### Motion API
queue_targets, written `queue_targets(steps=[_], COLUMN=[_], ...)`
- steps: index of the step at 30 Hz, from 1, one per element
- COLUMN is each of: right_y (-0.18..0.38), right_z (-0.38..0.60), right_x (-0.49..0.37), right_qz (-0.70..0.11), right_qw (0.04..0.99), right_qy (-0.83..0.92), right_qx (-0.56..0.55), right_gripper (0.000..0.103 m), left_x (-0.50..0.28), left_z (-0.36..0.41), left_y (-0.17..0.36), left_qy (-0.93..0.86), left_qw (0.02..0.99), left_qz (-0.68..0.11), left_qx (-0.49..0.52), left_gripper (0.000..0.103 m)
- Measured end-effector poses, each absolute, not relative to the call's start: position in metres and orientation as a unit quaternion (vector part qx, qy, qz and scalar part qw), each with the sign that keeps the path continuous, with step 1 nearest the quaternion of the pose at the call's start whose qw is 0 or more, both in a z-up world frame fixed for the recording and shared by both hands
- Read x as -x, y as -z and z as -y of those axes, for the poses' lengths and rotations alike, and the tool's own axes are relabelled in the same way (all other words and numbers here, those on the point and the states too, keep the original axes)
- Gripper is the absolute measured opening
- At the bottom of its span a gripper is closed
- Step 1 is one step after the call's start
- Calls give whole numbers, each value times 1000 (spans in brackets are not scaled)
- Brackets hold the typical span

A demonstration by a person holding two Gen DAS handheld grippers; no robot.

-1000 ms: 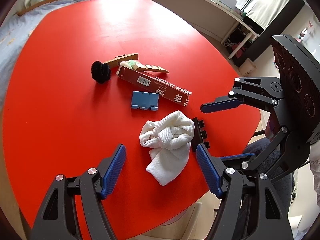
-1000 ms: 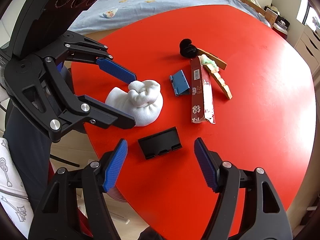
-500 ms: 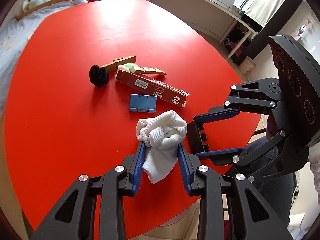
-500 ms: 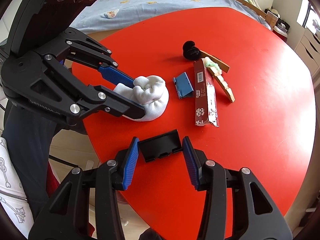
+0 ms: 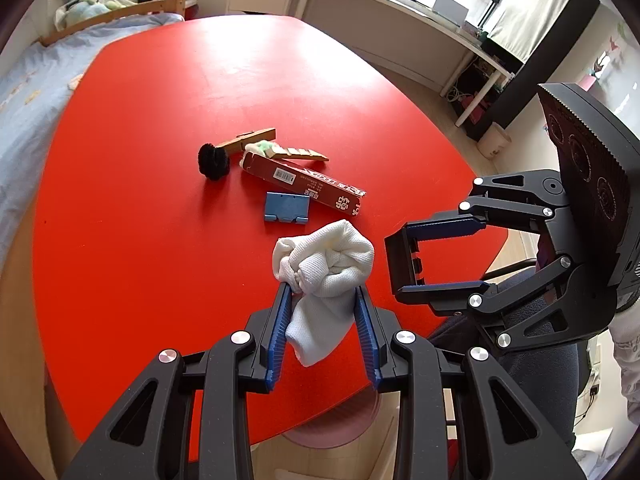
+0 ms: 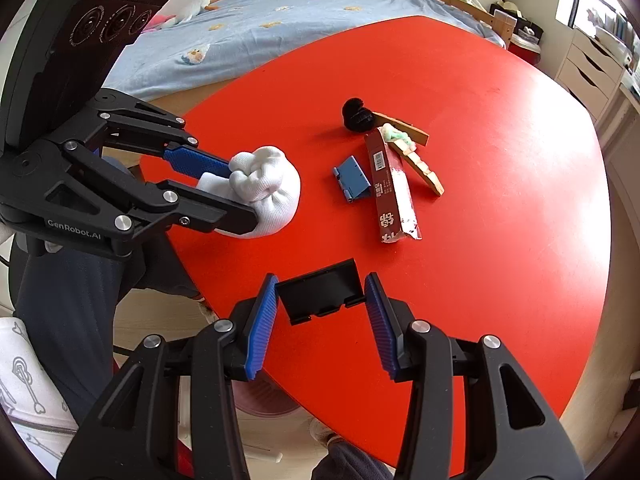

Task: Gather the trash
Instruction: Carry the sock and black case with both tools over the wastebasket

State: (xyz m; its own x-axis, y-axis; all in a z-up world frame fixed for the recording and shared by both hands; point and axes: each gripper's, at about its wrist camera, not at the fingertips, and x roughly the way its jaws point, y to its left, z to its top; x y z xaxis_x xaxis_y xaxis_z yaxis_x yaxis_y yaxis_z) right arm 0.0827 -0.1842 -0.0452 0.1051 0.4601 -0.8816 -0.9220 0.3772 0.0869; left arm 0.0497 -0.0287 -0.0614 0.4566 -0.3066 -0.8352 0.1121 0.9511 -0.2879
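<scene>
1. The left hand-held gripper [image 5: 322, 316] is clenched on the balled white cloth [image 5: 326, 264]; the right hand-held gripper [image 6: 320, 312] grasps the black plastic holder [image 6: 320, 290]. Both sit at the near edge of the red worktop [image 5: 160, 120].
2. The far half of the worktop is bare, open room.
3. Mid-worktop lie a blue holder [image 5: 286, 207], a red carton [image 5: 304, 182], wooden pieces [image 5: 300, 154] and a black fuzzy ball [image 5: 213, 160].
4. A bed [image 6: 280, 12] lies beyond the worktop.
5. Under the near edge, a pinkish round thing [image 5: 336, 428] is half hidden.
</scene>
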Motion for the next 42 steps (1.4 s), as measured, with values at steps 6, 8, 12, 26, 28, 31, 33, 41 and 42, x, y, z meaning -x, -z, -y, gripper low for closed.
queue_targets(steps=[6,8,12,26,28,31,33,41,42], right_y=[33,28,18,-7,-9,-12,-12,-4,-1], right_z=[195,199,206,234,238,243,246,256,257], right_x=[-76,-73,-62,-21,-15,-8,-1,19,22], right_qz=[-451,-450,-446,-428,-427,-425,-425,-436,-439], right_qw=[718,725,737,774,777,779,780,775,773], right_qy=[-476,-470,-464,-439,-437,-434,-433,-430,-430], right_qx=[233,225,208,156,155,154,154,157,156], right_gripper=[45,45,45,45,45,45,45,45,45], left_x=[-32,-25,-11,28,32,39,45,64,67], left_z=[33,34,36,44,45,47,49,57,57], left_y=[44,38,28,19,20,21,22,27,29], left_qy=[119,117,112,101,99,101,101,109,109], left_qw=[858,862,869,880,880,879,878,874,873], left_qz=[-491,-486,-474,-458,-458,-458,-459,-467,-469], left_qx=[88,85,82,82,82,85,84,82,83], left_gripper=[31,31,31,31,31,31,31,31,31])
